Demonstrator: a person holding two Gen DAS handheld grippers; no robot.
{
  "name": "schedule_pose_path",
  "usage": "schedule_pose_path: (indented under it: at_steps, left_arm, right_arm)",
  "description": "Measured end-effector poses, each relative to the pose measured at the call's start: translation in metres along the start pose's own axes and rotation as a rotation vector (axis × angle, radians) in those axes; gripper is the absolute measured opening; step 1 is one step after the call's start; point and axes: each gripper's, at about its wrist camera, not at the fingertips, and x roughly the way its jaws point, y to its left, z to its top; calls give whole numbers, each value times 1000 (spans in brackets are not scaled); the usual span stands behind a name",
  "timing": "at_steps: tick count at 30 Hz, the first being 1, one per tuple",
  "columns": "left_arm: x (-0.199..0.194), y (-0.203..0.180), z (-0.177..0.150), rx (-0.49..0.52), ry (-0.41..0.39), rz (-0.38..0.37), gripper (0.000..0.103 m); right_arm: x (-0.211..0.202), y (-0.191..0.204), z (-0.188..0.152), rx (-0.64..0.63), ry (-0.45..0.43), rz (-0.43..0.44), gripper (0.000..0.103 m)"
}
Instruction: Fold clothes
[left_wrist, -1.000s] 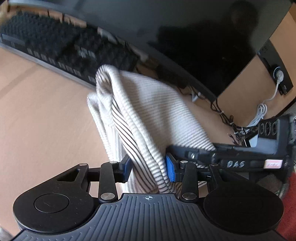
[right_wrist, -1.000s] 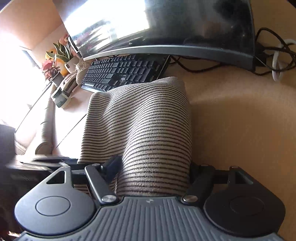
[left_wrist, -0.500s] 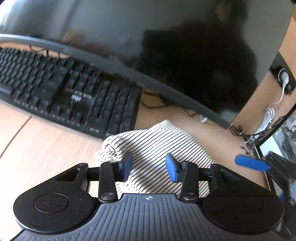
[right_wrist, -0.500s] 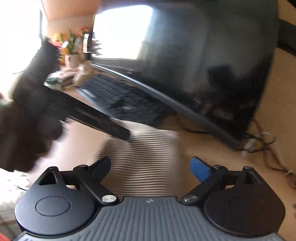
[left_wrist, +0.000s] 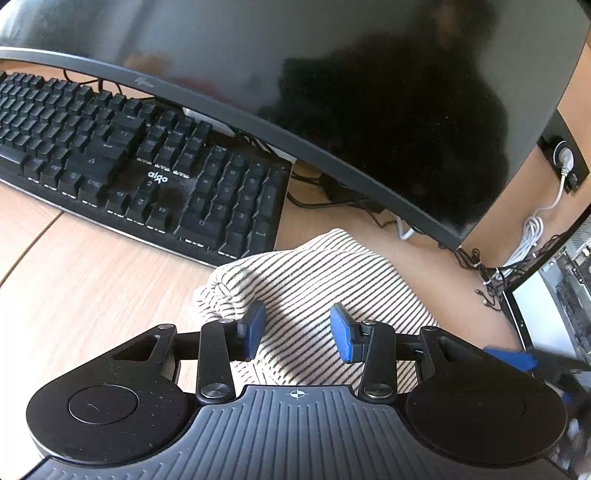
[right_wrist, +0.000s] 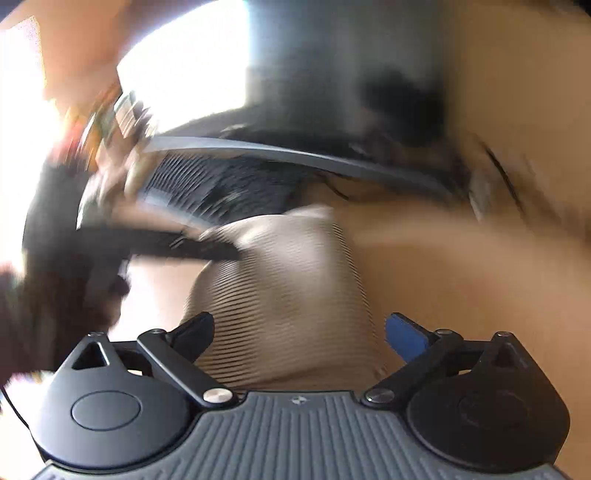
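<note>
A cream garment with thin dark stripes (left_wrist: 314, 280) lies folded in a compact bundle on the wooden desk (left_wrist: 92, 280), just in front of the keyboard's right end. My left gripper (left_wrist: 298, 332) stands over its near part, blue pads apart and pressing on nothing. In the blurred right wrist view the same garment (right_wrist: 288, 288) lies below my right gripper (right_wrist: 301, 332), whose jaws are opening wide on either side of the cloth without touching it. The left gripper (right_wrist: 177, 245) shows there as a dark bar at the garment's far left corner.
A black keyboard (left_wrist: 140, 173) and a big curved monitor (left_wrist: 332, 92) stand close behind the garment. Tangled cables (left_wrist: 532, 236) and an open computer case (left_wrist: 565, 280) lie to the right. Bare desk stretches to the left of the garment.
A second ago both grippers held the garment lifted in a hanging fold. It now lies on the desk, both grippers have let go, and the right jaws have spread wide.
</note>
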Motion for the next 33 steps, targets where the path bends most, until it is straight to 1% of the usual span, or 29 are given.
schedule_pose_path:
  at_steps: [2, 4, 5, 6, 7, 9, 11, 12, 15, 18, 19, 21, 23, 24, 26, 29, 31, 33]
  left_arm:
    - [2, 1, 1, -1, 6, -7, 43]
    - [2, 2, 2, -4, 13, -15, 43]
    - [2, 3, 2, -7, 17, -19, 43]
    - [2, 4, 3, -9, 20, -23, 43]
    - [3, 4, 3, -6, 25, -24, 43]
    - [3, 3, 5, 2, 31, -20, 45]
    - [4, 5, 7, -3, 29, -17, 46]
    - [5, 6, 7, -7, 29, -16, 46]
    - [6, 7, 7, -15, 31, -36, 46]
    - [6, 3, 5, 6, 25, -36, 46]
    - [6, 2, 4, 8, 23, -34, 46]
    - [6, 4, 4, -6, 18, -39, 46]
    - [7, 8, 3, -26, 12, -48, 46]
    - [7, 9, 3, -32, 8, -47, 46]
    - [8, 10, 2, -44, 1, -44, 46]
    - [8, 10, 1, -61, -13, -33, 46]
    - [4, 5, -1, -69, -30, -16, 46]
    - [-6, -1, -4, -82, -59, 5, 49]
  right_arm:
    - [8, -30, -1, 186, 20, 40, 100]
    - [21, -36, -12, 241, 42, 58, 100]
    - [27, -34, -16, 255, 58, 74, 99]
    - [30, -30, -19, 263, 70, 99, 95]
    - [32, -25, -18, 264, 74, 123, 93]
    - [22, -9, -8, 220, 28, 147, 93]
    - [11, -2, 6, 179, -25, 158, 93]
    - [8, -2, 10, 158, -37, 148, 93]
    - [12, -9, 11, 73, -3, 37, 93]
    - [25, -9, 2, -36, 50, -119, 94]
    - [25, -6, -3, -76, 46, -140, 95]
    - [25, 3, -11, -149, 32, -191, 102]
    - [31, 18, -15, -239, 23, -249, 103]
    - [34, 21, -16, -264, 25, -265, 103]
    - [37, 24, -15, -272, 38, -276, 103]
    - [37, 20, -6, -238, 63, -257, 103]
    - [28, 19, -4, -223, 47, -230, 103]
    - [18, 16, -3, -206, 25, -195, 103]
